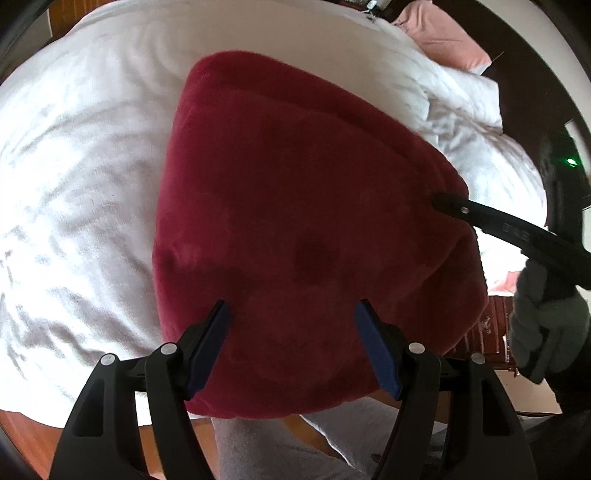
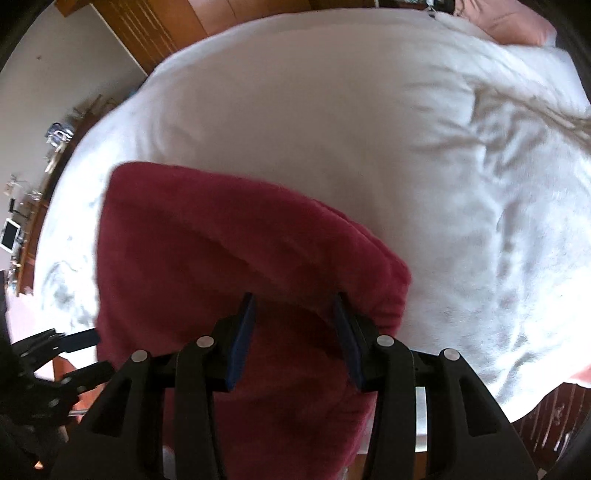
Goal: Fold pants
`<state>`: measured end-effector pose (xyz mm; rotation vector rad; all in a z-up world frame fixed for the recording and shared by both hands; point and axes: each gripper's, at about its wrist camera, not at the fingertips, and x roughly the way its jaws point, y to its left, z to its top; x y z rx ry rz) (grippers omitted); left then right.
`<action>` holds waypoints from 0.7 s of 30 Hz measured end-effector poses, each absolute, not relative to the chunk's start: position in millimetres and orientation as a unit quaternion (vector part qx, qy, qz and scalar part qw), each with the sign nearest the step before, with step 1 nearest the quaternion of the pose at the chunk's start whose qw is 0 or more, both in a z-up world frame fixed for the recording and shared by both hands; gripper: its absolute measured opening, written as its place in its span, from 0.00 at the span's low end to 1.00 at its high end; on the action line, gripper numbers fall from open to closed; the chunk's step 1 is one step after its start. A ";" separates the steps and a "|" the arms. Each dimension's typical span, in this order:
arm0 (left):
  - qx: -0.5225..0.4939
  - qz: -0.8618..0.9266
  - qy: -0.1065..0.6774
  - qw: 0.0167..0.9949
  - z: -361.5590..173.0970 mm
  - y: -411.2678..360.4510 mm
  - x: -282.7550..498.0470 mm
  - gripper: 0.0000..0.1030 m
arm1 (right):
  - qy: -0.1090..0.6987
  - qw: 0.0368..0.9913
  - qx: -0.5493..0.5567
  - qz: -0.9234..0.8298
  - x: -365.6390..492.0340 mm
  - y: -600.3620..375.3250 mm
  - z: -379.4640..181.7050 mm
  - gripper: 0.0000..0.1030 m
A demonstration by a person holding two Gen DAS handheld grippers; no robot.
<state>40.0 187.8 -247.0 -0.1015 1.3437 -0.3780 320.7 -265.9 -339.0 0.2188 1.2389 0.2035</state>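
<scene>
we see the red fleece pants (image 1: 295,229) lying folded into a thick, rounded bundle on the white bed cover (image 1: 81,184), at the cover's near edge, with their lower end hanging a little past that edge toward us. our left gripper (image 1: 293,314) sits over the near end of the pants with its blue-padded fingers (image 1: 210,339) spread wide apart, and red fleece shows plainly between them; we cannot tell whether the pads press on the cloth or only hover just above it. our right gripper (image 2: 295,310) is at the right-hand edge of the pants, its fingers (image 2: 243,332) also apart with fleece filling the gap between them, and nothing is pinched. from the left wrist view one black finger of the right gripper (image 1: 450,205) reaches in from the right and touches the side of the pants, held by a hand in a grey glove (image 1: 543,325). on the far side of the pants, at the bed cover's far right corner, lies a pink pillow (image 1: 439,33). just below the near edge of the bed cover we see wooden floor (image 1: 22,428) and a grey trouser leg (image 1: 258,446).
</scene>
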 end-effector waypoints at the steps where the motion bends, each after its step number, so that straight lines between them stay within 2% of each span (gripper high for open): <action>1: -0.043 -0.173 0.618 0.766 -247.9 186.0 39.0 0.68 | 0.579 0.803 0.103 0.095 322.5 -266.8 -343.3 0.43; 7: -0.028 -0.167 0.616 0.769 -247.4 174.9 41.7 0.69 | 0.591 0.790 0.131 0.098 330.6 -281.6 -371.9 0.43; 21: 0.024 -0.155 0.615 0.773 -251.7 146.6 37.1 0.70 | 0.575 0.803 0.103 0.122 318.0 -285.5 -400.2 0.43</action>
